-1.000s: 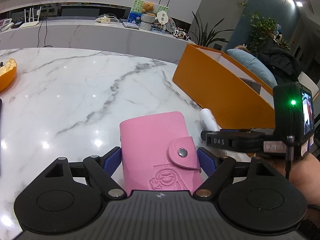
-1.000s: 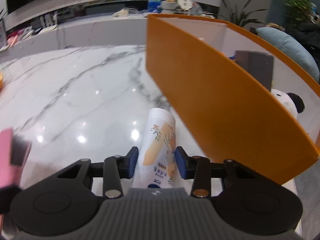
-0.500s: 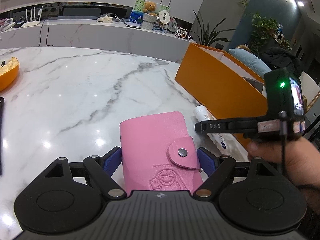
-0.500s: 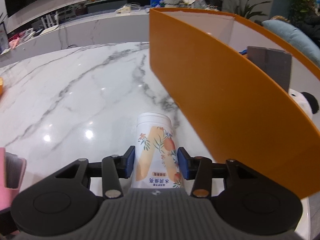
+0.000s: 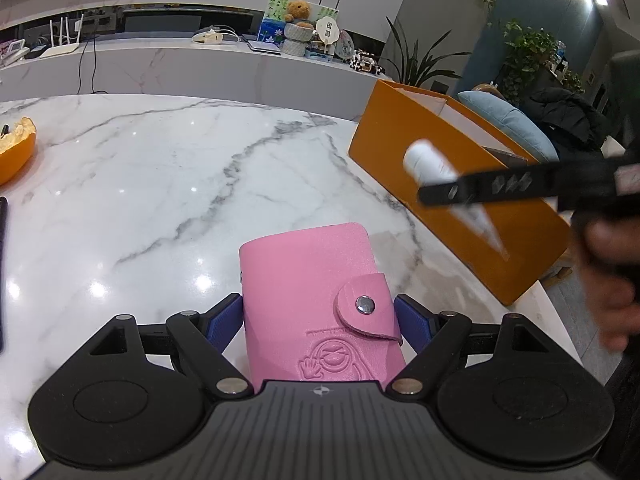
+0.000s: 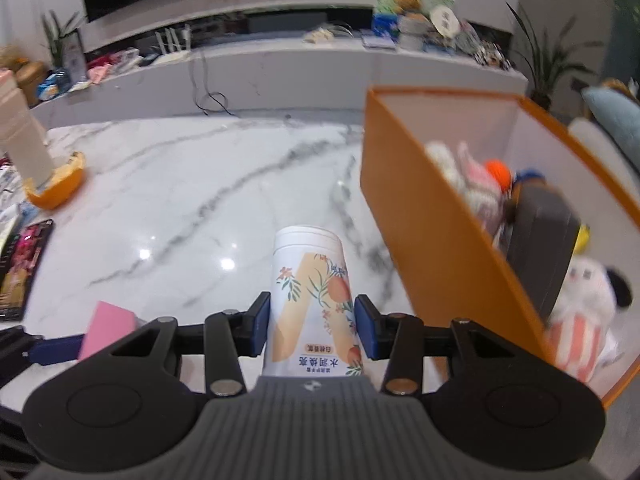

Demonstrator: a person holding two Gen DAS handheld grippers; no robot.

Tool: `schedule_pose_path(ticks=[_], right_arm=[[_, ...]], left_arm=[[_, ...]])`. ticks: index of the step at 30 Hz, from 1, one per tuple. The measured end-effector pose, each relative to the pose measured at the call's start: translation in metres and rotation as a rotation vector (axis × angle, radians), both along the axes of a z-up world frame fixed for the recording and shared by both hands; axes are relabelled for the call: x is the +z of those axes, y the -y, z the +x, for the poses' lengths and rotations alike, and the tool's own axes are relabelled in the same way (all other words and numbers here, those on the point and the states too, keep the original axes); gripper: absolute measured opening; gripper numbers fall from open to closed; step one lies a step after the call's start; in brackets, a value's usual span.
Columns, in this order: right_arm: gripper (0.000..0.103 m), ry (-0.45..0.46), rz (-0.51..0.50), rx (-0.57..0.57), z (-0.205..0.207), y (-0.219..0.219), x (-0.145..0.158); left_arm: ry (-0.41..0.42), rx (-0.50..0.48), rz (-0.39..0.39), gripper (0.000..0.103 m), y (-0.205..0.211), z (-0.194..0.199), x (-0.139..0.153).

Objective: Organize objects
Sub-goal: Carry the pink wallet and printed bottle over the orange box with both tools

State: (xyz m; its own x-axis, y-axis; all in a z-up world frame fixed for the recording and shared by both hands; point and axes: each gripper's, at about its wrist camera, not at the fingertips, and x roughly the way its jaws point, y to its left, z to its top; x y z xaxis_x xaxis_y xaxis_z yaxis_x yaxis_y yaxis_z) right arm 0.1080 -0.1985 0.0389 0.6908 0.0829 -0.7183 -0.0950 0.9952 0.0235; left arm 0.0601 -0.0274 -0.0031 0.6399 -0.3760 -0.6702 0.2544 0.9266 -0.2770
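Marble table (image 5: 168,184) spread wide, with the orange box (image 6: 436,240) open at its right edge and already holding soft toys and a dark case. Pink card wallet (image 5: 316,300) lay flat on the marble, bracketed by the left gripper (image 5: 320,316); blue pads sat close against both its sides, apparently pinching it, though actual pressure could not be confirmed. White printed tube (image 6: 312,296) was pinched between the pads of the right gripper (image 6: 312,320), clear of the table and just beside the box's near wall.

Step in hand, judged: carrying the tube up and over the wall into the box. Best done by keeping the pinch firm — the tube is smooth and round, likely to slip — clearing the rim fully before moving across, then lowering into the free space near the wall rather than dropping it on the toys.

Against the frames a second ago: tube had lain on the marble by the box foot, now raised level with the rim; right jaws eased slightly wider yet kept the tube. Box interior newly visible. Wallet and left gripper unchanged.
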Motion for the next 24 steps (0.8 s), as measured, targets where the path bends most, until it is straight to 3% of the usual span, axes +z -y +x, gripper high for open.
schedule_pose_path(ticks=[7, 12, 18, 24], right_arm=[[0.046, 0.127, -0.008, 0.040, -0.002, 0.026, 0.056], [0.046, 0.215, -0.012, 0.001, 0.006, 0.067, 0.087], [0.046, 0.227, 0.041, -0.091, 0.017, 0.127, 0.091], [0.047, 0.199, 0.090, -0.151, 0.016, 0.169, 0.082]], left_arm=[[0.035, -0.031, 0.015, 0.095, 0.016, 0.004, 0.021], [0.105, -0.082, 0.072, 0.095, 0.043, 0.019, 0.052], [0.172, -0.139, 0.097, 0.095, 0.088, 0.037, 0.082], [0.203, -0.201, 0.118, 0.095, 0.137, 0.055, 0.093]])
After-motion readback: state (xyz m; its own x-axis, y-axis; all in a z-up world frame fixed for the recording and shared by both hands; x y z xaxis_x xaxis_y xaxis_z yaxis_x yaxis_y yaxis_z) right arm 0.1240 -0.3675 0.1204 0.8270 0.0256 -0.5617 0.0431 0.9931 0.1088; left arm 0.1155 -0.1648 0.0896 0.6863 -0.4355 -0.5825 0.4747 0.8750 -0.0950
